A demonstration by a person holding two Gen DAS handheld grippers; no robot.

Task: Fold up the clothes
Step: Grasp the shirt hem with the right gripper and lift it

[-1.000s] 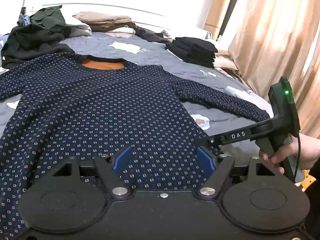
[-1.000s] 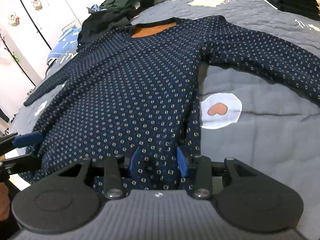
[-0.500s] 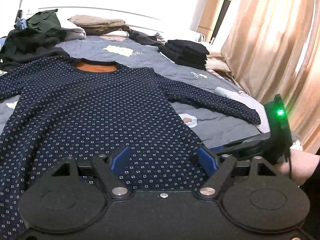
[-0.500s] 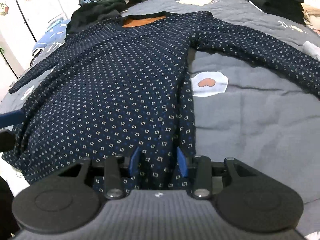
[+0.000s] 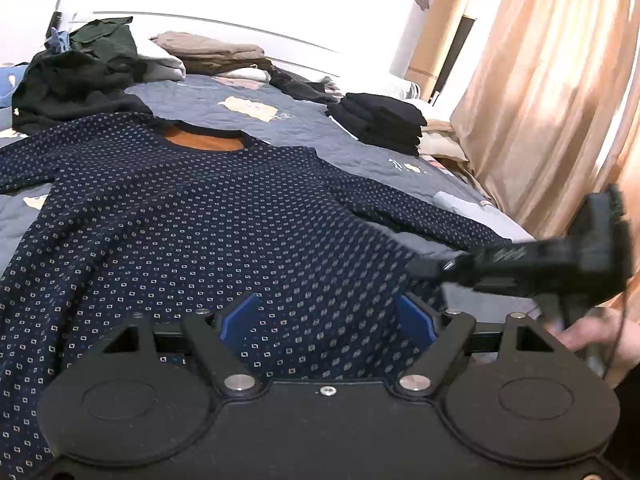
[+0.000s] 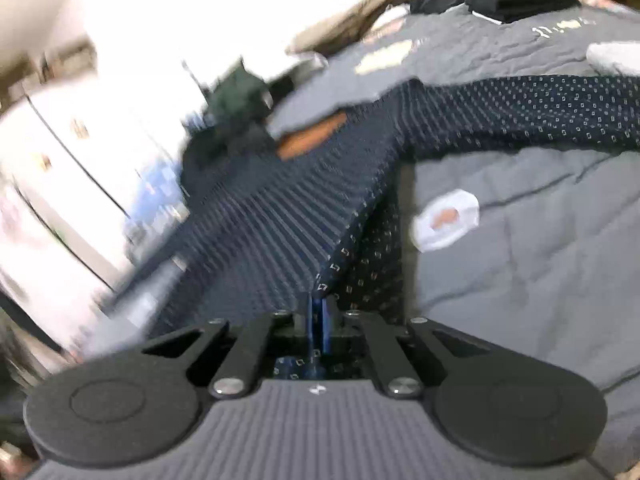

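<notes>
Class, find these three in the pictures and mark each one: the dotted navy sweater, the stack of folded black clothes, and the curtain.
dotted navy sweater (image 5: 192, 232), left wrist view, middle of the chest panel.
stack of folded black clothes (image 5: 380, 122), left wrist view, front face of the pile.
curtain (image 5: 560, 92), left wrist view, a central fold.

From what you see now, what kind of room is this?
Most likely a bedroom: a bed with a grey quilt, clothes piled by the headboard, peach curtains, and the navy patterned sweater spread out.

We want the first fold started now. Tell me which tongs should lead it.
Right. The right tongs are shut on the sweater hem, with that corner lifted. The left tongs are open over the hem, gripping nothing.
</notes>
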